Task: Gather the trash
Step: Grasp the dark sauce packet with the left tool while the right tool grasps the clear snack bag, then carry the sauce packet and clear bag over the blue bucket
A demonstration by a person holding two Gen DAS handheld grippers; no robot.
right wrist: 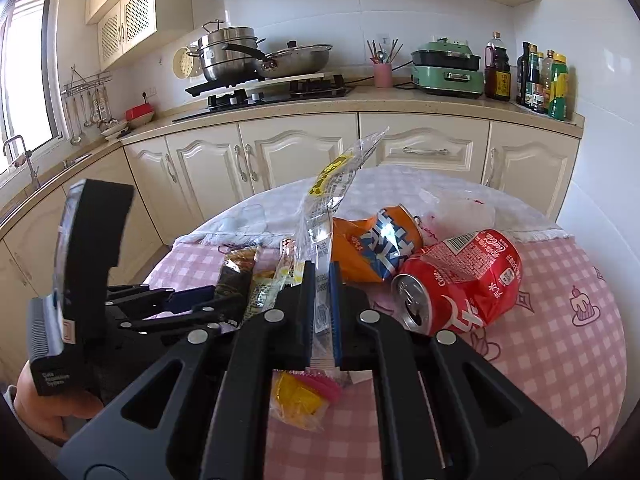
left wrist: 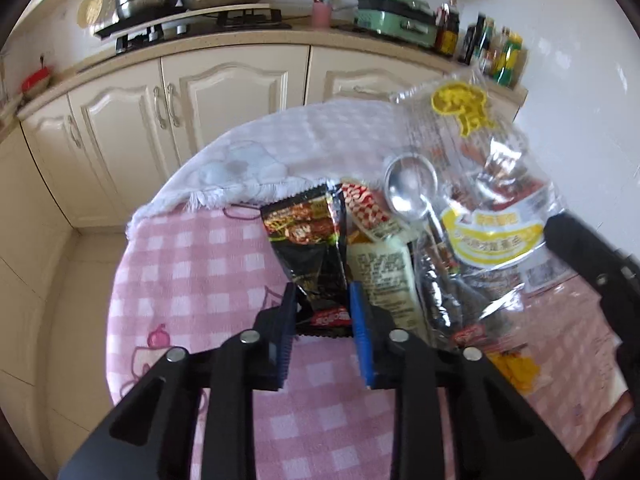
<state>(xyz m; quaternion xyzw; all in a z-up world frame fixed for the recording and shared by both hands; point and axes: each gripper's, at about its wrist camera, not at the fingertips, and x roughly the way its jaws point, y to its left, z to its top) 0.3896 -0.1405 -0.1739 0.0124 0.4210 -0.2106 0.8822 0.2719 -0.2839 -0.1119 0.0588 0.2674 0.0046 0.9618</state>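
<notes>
Seen from the left gripper (left wrist: 324, 300), its blue-padded jaws are pinched on the lower edge of a black, crinkly foil snack sachet (left wrist: 310, 240) lying on the pink checked tablecloth (left wrist: 192, 280); it looks light, limp and slippery, best taken by that flat sealed edge. From the right gripper (right wrist: 322, 280), the jaws are clamped on a clear plastic wrapper with yellow print (right wrist: 326, 192), held upright beside a crushed orange can (right wrist: 376, 244) and a dented red cola can (right wrist: 460, 280).

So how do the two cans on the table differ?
The red can lies nearer the right gripper, its open mouth facing the camera; the orange can lies behind it, top end pointing away. The red can is dented at the middle; the orange can is crushed flatter. Both lie on their sides on the pink tablecloth, touching.
</notes>
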